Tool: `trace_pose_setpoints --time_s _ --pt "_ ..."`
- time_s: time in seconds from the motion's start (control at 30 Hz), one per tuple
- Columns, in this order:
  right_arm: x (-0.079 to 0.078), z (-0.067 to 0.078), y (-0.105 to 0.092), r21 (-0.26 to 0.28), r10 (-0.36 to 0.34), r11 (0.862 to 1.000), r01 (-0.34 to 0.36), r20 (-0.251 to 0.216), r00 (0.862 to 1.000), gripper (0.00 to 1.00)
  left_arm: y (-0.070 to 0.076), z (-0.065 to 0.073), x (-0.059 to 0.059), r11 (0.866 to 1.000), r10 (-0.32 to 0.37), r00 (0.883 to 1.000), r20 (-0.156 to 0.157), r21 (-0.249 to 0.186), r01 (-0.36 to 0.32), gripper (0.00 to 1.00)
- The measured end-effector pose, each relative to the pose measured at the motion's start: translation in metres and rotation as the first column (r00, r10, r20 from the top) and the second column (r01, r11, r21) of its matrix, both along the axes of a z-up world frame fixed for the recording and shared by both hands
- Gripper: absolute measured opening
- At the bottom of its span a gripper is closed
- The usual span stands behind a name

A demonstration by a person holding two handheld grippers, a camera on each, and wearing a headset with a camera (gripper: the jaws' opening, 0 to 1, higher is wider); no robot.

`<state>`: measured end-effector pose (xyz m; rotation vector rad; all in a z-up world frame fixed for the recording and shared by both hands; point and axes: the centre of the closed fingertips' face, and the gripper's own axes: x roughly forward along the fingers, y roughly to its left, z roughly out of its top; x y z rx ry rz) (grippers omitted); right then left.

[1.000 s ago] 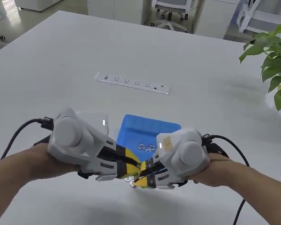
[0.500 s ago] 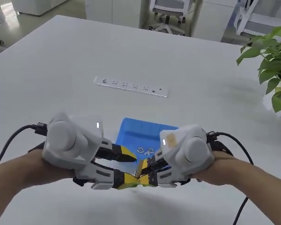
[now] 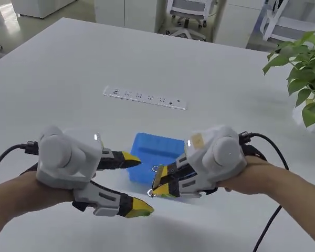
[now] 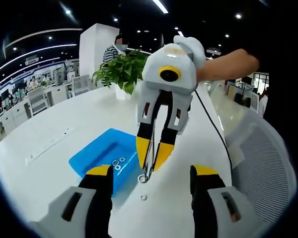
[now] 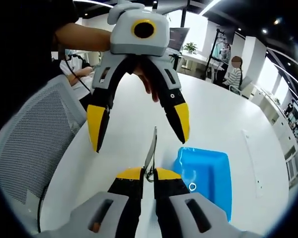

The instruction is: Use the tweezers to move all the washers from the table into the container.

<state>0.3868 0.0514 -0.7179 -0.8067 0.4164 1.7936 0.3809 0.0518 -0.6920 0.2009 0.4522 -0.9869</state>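
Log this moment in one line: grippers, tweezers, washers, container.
left gripper: open | right gripper: shut on tweezers | tweezers: washer at tip | container: washers inside | table: one loose washer

At the lower centre of the head view, the right tongs (image 3: 156,188) cover the near right part of the blue container (image 3: 147,149), and of the washers inside, 1 ring (image 3: 155,169) peeks out at their edge. The tweezers (image 5: 151,146) have their lower part buried between the closed jaws. The washer (image 4: 141,178) at their tip is too small to tell whether it is pinched or lying on the bench (image 3: 94,58). The plant (image 3: 304,73) runs off the right edge.
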Motion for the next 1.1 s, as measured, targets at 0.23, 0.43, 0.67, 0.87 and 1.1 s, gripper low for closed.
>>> trace_pose_setpoints --time_s 0.23,0.43,0.67,0.87,1.1 --pt "0.009 0.013 0.0 0.011 -0.012 1.0 0.012 0.001 1.0 0.09 0.009 0.001 0.002 1.0 0.025 1.0 0.004 -0.013 -0.025 0.76" --pt "0.022 0.026 0.001 0.028 -0.026 0.999 0.026 0.009 1.0 0.09 0.014 0.004 0.005 0.998 0.051 0.999 0.007 -0.025 -0.05 0.82" --pt "0.046 0.029 0.001 0.035 -0.047 0.998 0.046 0.042 0.998 0.09 0.019 0.007 0.009 0.996 0.07 0.998 0.007 -0.047 -0.07 0.86" --pt "0.059 0.022 0.002 0.032 -0.046 0.999 0.044 0.059 0.997 0.09 0.02 0.009 0.009 0.995 0.086 0.996 0.007 -0.055 -0.085 0.88" --pt "0.07 0.008 0.002 0.013 -0.037 0.999 0.036 0.074 0.997 0.09 0.02 0.011 0.011 0.994 0.094 0.996 0.005 -0.059 -0.094 0.94"
